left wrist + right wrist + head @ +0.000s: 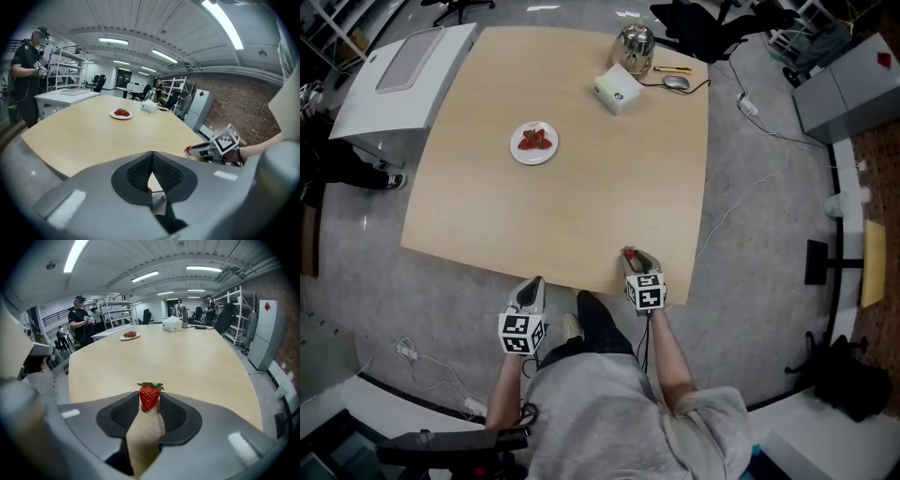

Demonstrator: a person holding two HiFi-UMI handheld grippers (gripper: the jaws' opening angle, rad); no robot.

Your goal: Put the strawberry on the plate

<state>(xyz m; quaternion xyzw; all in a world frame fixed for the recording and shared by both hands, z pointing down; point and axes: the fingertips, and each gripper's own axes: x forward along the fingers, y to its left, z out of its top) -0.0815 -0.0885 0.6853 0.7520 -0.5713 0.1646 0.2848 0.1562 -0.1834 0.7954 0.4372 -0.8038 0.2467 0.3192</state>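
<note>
One strawberry [149, 396] gripped by right gripper [150, 402] jaws, left gripper [152, 157] jaws closed, one plate [517, 155], perhaps three berries [535, 140]

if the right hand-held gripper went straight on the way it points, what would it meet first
The strawberry, sitting between the jaw tips of the right hand-held gripper. Beyond it the table looks bare along that line; the plate sits off to its left, though depth is unclear.

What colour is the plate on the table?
The plate is white, seen best in the head view.
</note>
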